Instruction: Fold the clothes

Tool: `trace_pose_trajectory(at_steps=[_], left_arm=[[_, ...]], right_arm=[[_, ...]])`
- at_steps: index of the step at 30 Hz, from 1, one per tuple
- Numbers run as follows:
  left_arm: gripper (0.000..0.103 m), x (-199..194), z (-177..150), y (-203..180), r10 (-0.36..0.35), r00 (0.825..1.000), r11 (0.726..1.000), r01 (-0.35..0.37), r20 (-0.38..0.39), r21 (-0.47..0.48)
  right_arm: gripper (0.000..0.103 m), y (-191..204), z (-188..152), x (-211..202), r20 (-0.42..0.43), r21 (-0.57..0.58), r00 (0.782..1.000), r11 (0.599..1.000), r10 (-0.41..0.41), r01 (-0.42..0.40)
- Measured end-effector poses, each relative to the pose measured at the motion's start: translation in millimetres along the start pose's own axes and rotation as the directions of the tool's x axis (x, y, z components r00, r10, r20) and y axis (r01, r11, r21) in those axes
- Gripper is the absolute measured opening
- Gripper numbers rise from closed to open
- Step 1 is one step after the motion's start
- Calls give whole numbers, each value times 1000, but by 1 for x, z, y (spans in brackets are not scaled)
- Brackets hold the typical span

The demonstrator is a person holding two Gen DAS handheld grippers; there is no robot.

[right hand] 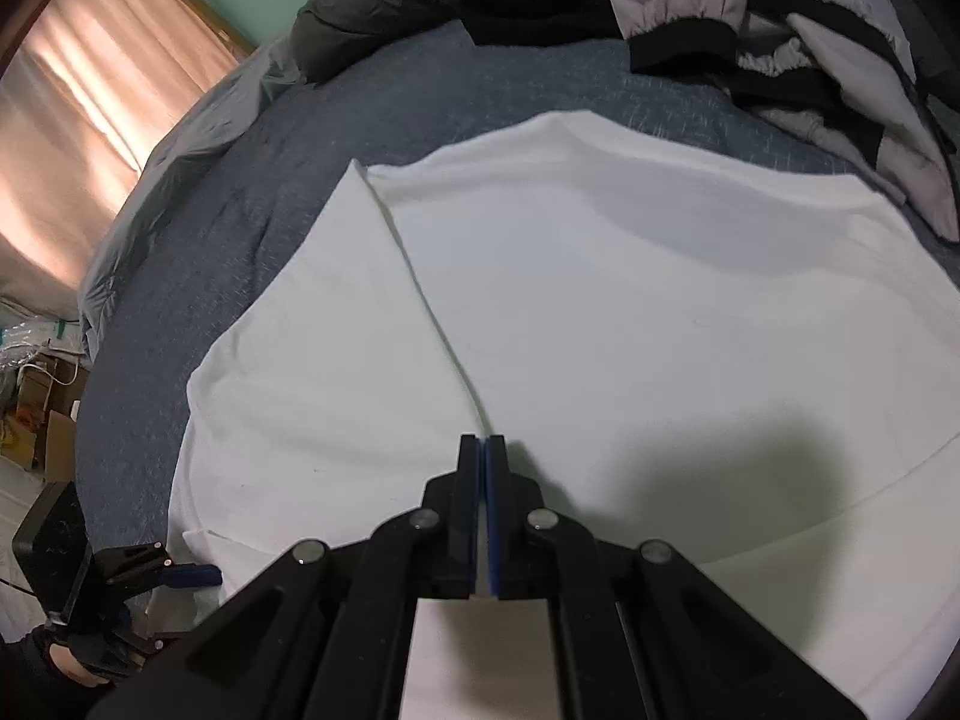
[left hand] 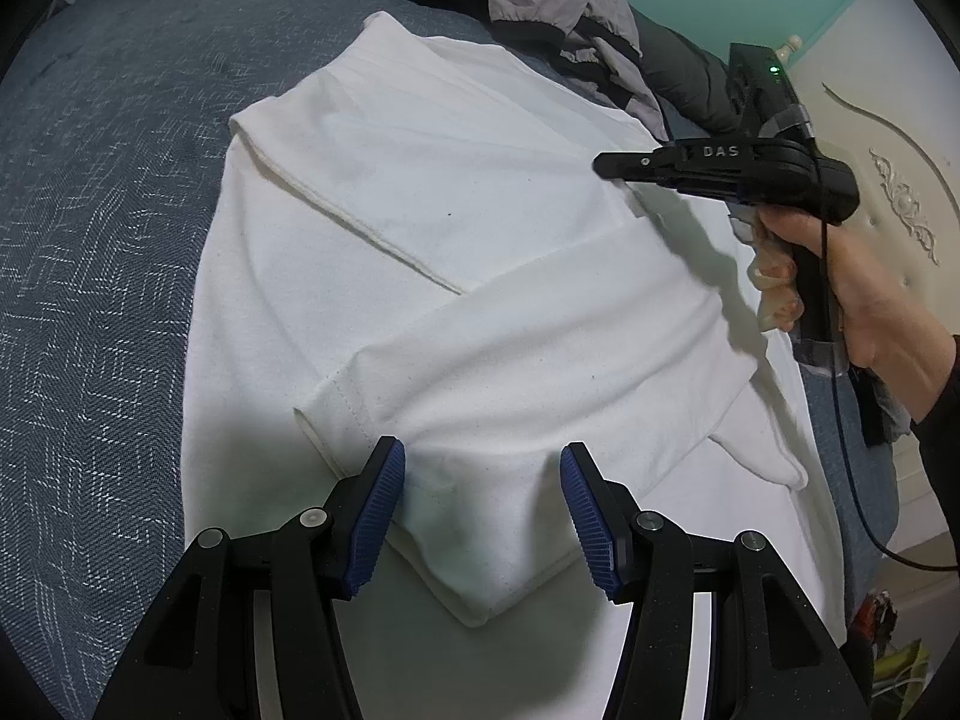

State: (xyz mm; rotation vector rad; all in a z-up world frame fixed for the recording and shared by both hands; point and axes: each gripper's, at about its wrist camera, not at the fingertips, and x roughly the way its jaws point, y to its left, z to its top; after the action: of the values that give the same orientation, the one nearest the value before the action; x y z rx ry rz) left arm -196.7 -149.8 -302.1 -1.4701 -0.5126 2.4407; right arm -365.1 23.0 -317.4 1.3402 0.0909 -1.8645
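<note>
**White tee half folded, pile still waiting**

Left to right, left wrist view: blue-grey woven bedspread (left hand: pixel 102 276) fills the 9 o'clock side. The white cotton T-shirt (left hand: pixel 480 228) lies flat across the centre w/ one side panel already turned in; its hemmed edge runs diagonally from 10 toward 5 o'clock. A short sleeve (left hand: pixel 528 372) is laid inward over the body, cuff pointing to 8 o'clock. At 6 o'clock the left gripper (left hand: pixel 480 516) stands about half open, blue pads either side of a folded corner of the tee, not visibly pinching it. At 3 o'clock a hand (left hand: pixel 864 300) holds the right gripper (left hand: pixel 606 163) above the fabric. At 12–1 o'clock sits a heap of grey-and-black jackets (left hand: pixel 558 0), unfolded.

Right wrist view: the right gripper (right hand: pixel 483 450) has jaws closed together, nothing between them, tip just over the tee's folded edge.

Judgement: side folds approx done on one or both sides; final crosswise fold(s) of this tee still to go, then the rest of the pile. Early-to-mid task overall.
</note>
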Motion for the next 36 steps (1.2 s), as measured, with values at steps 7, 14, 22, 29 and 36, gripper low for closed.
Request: trace_pose_trajectory(at_steps=[7, 14, 22, 29, 36], left_arm=[[58, 0, 0, 0, -3, 1000, 1000, 3, -1, 1], [58, -2, -2, 1, -1, 1000, 1000, 1, -1, 2], [58, -4, -3, 2, -3, 1000, 1000, 3, -3, 4], [58, -6, -3, 5, -14, 1000, 1000, 14, -1, -3], [59, -24, -7, 6, -7, 1000, 1000, 7, 4, -15]], right_arm=[[2, -15, -2, -13, 53, 61, 998, 998, 17, -20], [4, -3, -16, -10, -53, -38, 999, 999, 10, -12], [0, -12, -24, -15, -5, 12, 997, 997, -71, 71], [0, -18, -28, -51, 102, 72, 976, 980, -194, 188], [1, -12, -65, -105, 141, 162, 975, 975, -174, 151]])
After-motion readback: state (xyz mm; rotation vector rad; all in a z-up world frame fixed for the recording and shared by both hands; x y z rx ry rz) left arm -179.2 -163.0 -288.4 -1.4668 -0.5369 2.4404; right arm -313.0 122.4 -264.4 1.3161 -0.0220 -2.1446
